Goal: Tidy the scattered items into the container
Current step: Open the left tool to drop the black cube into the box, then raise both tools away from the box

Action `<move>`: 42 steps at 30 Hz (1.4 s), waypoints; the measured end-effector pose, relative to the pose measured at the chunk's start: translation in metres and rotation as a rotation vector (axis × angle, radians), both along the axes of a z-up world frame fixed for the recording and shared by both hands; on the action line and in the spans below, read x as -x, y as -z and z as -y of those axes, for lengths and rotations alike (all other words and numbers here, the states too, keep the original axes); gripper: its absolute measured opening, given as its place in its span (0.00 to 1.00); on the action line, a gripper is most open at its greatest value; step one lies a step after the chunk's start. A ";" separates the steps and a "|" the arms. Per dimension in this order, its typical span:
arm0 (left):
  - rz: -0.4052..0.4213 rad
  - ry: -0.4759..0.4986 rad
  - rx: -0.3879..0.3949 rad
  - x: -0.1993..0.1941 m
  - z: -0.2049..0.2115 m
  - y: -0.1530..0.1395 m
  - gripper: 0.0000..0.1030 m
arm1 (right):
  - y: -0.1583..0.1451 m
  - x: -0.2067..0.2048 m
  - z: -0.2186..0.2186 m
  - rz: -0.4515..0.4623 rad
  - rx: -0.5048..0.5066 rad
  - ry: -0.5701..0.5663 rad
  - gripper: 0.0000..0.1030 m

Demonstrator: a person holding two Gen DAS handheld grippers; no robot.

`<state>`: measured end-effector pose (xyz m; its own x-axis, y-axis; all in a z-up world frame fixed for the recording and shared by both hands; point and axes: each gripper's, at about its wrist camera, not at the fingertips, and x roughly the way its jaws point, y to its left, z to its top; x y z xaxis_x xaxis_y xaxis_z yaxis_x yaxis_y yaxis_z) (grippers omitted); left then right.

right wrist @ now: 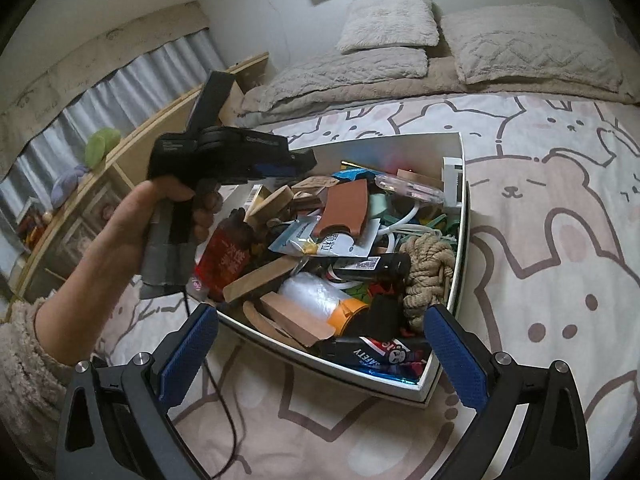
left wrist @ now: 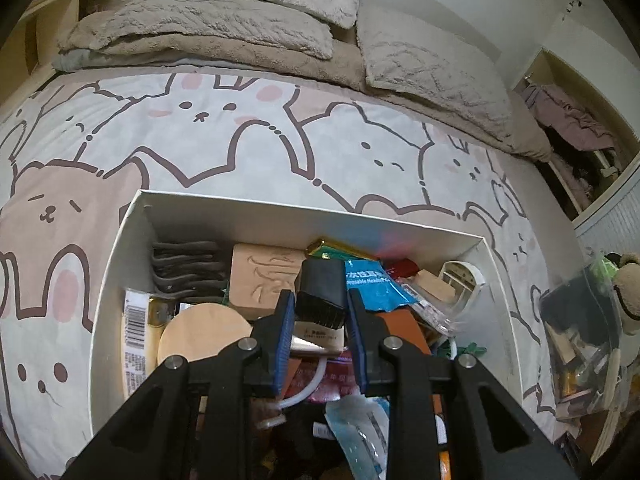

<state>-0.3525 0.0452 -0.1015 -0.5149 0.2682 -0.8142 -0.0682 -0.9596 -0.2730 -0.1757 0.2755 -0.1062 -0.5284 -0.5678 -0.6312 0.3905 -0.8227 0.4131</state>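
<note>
1. Your left gripper [left wrist: 318, 312] hung over the white box [left wrist: 120, 264], its blue pads pinching a small black brush [left wrist: 322, 292] by the bristle end, handle pointing away from you.
2. The brush was above the pile in the box, near a carved wooden block [left wrist: 262, 276] and a blue packet [left wrist: 372, 286], not yet lying among them.
3. Your right gripper [right wrist: 320, 354] was at the box's near corner with its fingers [right wrist: 188, 352] spread wide and nothing between them.
4. The box sat on the cartoon-print bedspread [right wrist: 560, 240], crammed with items: a rope coil [right wrist: 426, 268], a brown sleeve [right wrist: 344, 208], a red packet [right wrist: 224, 256].
5. In the right view, your left hand [right wrist: 132, 228] gripped the left gripper's handle above the box's far left side.
</note>
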 end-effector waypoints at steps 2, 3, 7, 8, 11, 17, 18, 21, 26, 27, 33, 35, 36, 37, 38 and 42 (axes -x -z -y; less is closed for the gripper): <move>-0.005 -0.021 0.029 0.001 -0.001 0.001 0.31 | -0.001 0.000 -0.001 -0.004 0.010 0.005 0.99; -0.007 -0.026 0.032 0.001 -0.001 0.001 0.62 | -0.003 0.000 -0.002 -0.007 0.015 0.007 0.99; -0.072 -0.060 0.017 -0.011 0.001 -0.007 0.98 | -0.007 -0.001 -0.002 -0.015 0.037 0.016 0.99; -0.074 -0.052 0.020 -0.013 0.000 -0.009 0.98 | -0.008 -0.001 -0.002 -0.016 0.041 0.017 0.99; -0.082 -0.039 0.029 -0.020 -0.003 -0.012 0.98 | -0.013 -0.002 0.001 -0.021 0.049 0.021 0.99; -0.115 -0.019 0.060 -0.036 -0.006 -0.023 0.98 | -0.026 -0.005 0.004 -0.041 0.056 0.038 0.99; -0.116 -0.018 0.062 -0.039 -0.005 -0.024 0.98 | -0.029 -0.006 0.004 -0.043 0.056 0.042 0.99; -0.119 -0.022 0.067 -0.045 -0.002 -0.027 0.98 | -0.034 -0.007 0.004 -0.050 0.055 0.055 0.99; -0.134 -0.030 0.065 -0.059 0.004 -0.033 0.98 | -0.043 -0.013 0.005 -0.065 0.048 0.069 0.99; -0.136 -0.030 0.065 -0.062 0.004 -0.035 0.98 | -0.045 -0.014 0.005 -0.068 0.047 0.073 1.00; -0.153 -0.022 0.085 -0.080 0.006 -0.045 0.98 | -0.057 -0.023 0.004 -0.099 0.039 0.102 0.99; -0.164 -0.015 0.089 -0.088 0.006 -0.049 1.00 | -0.061 -0.026 0.003 -0.112 0.032 0.117 1.00; -0.172 -0.012 0.093 -0.092 0.006 -0.052 1.00 | -0.063 -0.028 0.003 -0.117 0.031 0.122 1.00; -0.180 -0.009 0.099 -0.096 0.005 -0.054 1.00 | -0.064 -0.029 0.002 -0.122 0.031 0.129 1.00; -0.187 -0.005 0.105 -0.100 0.004 -0.057 1.00 | -0.066 -0.031 0.001 -0.129 0.028 0.143 1.00; -0.219 0.006 0.116 -0.119 0.005 -0.067 1.00 | -0.074 -0.038 -0.002 -0.162 0.008 0.196 1.00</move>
